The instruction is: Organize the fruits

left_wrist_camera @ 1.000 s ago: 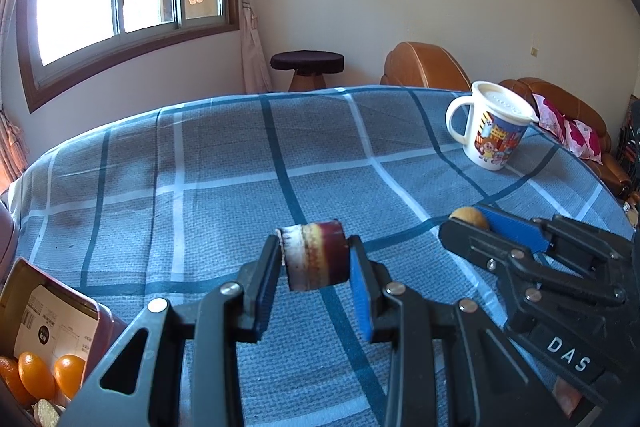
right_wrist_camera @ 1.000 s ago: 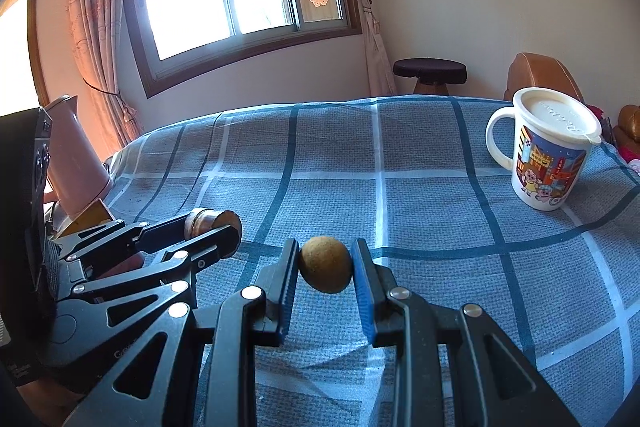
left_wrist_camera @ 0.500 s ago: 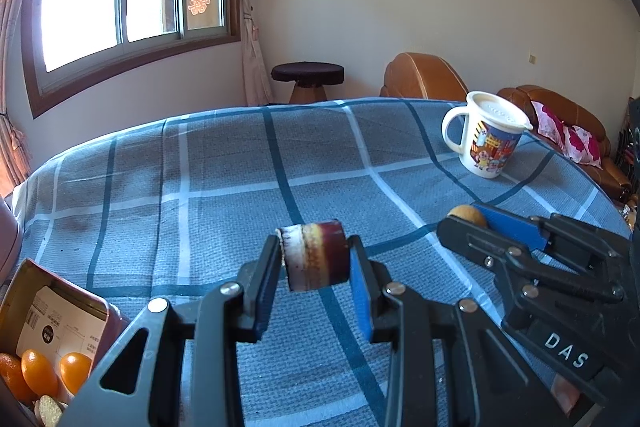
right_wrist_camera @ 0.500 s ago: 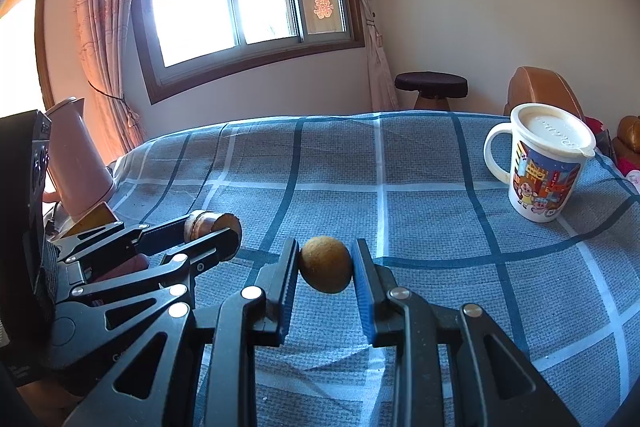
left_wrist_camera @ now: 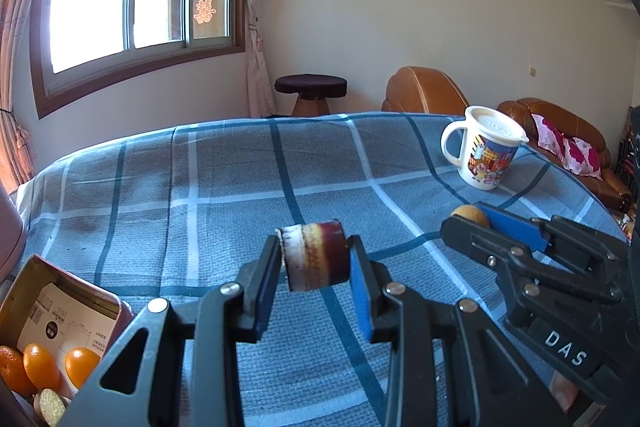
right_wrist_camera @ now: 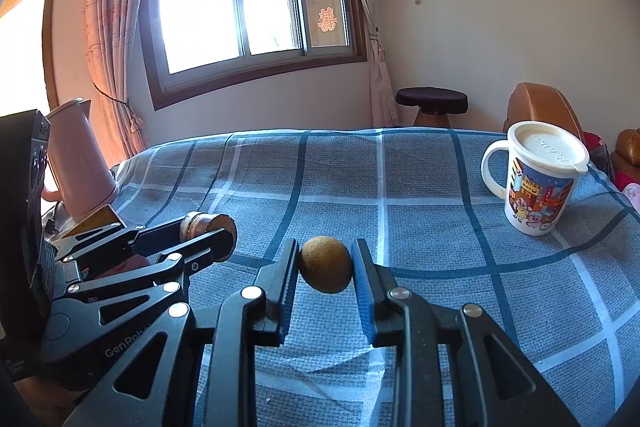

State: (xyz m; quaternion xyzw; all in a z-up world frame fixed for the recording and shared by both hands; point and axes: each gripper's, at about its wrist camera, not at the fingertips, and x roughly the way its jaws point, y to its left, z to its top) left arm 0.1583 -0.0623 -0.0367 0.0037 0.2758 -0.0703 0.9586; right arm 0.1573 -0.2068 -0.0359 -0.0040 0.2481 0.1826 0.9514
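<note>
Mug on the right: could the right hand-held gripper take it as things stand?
Probably not yet: the right hand-held gripper is shut on a brown fruit. The cloth toward the mug looks bare.

the left gripper (left_wrist_camera: 314, 261) points forward and slightly down over the table, its two black fingers with blue pads clamped on a dark cylinder (left_wrist_camera: 315, 255) held clear of the cloth. the right gripper (right_wrist_camera: 325, 264) sits just beside it at much the same tilt, its pads pressed on a small round brown fruit (right_wrist_camera: 326, 264).
</note>
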